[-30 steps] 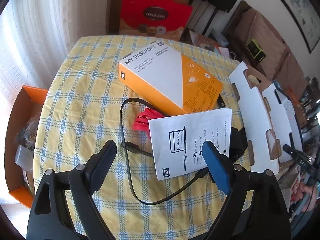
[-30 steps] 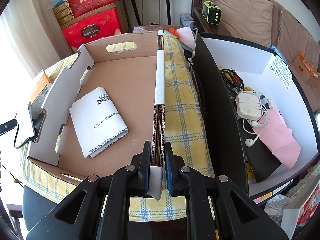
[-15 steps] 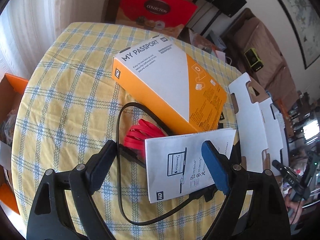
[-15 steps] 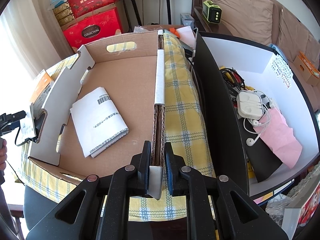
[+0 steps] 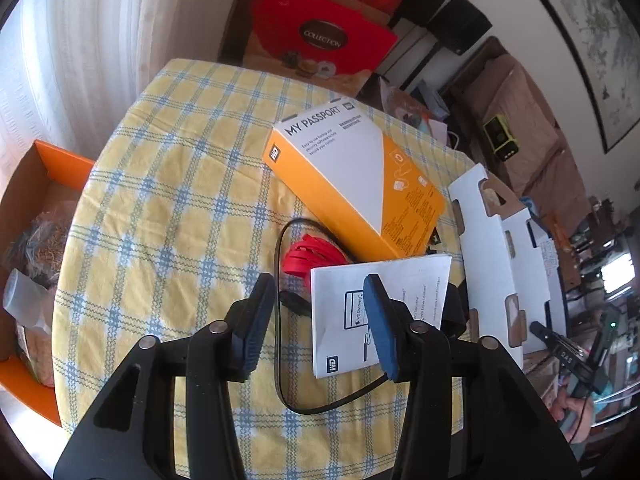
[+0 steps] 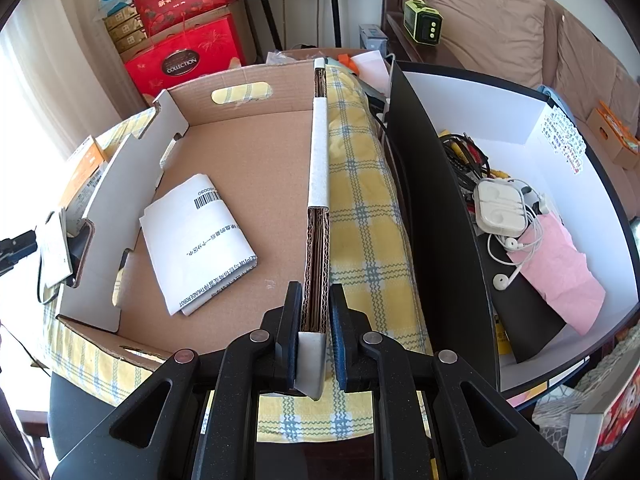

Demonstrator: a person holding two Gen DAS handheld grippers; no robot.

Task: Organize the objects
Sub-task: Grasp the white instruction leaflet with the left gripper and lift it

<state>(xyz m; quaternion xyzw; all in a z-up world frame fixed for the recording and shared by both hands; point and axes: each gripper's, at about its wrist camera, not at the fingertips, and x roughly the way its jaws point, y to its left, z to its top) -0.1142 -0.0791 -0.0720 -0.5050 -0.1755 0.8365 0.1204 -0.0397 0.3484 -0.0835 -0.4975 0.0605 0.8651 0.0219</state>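
- Left wrist view: the left gripper (image 5: 316, 316) has drawn its fingers (image 5: 380, 320) much closer than they stood a second ago, and they are closing now, with nothing between them yet. The camera has also swung slightly, so the white booklet (image 5: 384, 304) now sits right under the blue finger, where before it lay between the two.
- My reading: the hand is lining up to pinch the booklet's near edge, the next item to go into the cardboard tray (image 5: 492, 260) just beside it.
- Count on the checked surface (image 5: 168, 216) here: one orange-and-white box (image 5: 352, 172), one booklet, one black cable (image 5: 280, 280) looping under it, one bundle of red bands (image 5: 308, 256). One cardboard tray stands at the right edge; one orange box (image 5: 40, 240) sits below the surface on the left.
- Right wrist view: nothing has changed. The right gripper (image 6: 314, 332) has its fingers (image 6: 340, 332) clamped on the tray's corrugated side wall (image 6: 318, 216), exactly as a second ago, steadying the tray for loading.
- Count here: one folded white paper (image 6: 196, 240) already lies on the tray floor; nothing else is inside. Beside it is one white-lined bin (image 6: 532, 120) holding one earphone case (image 6: 500, 204), one pink sheet (image 6: 556, 268) and a tangle of cables I cannot count.
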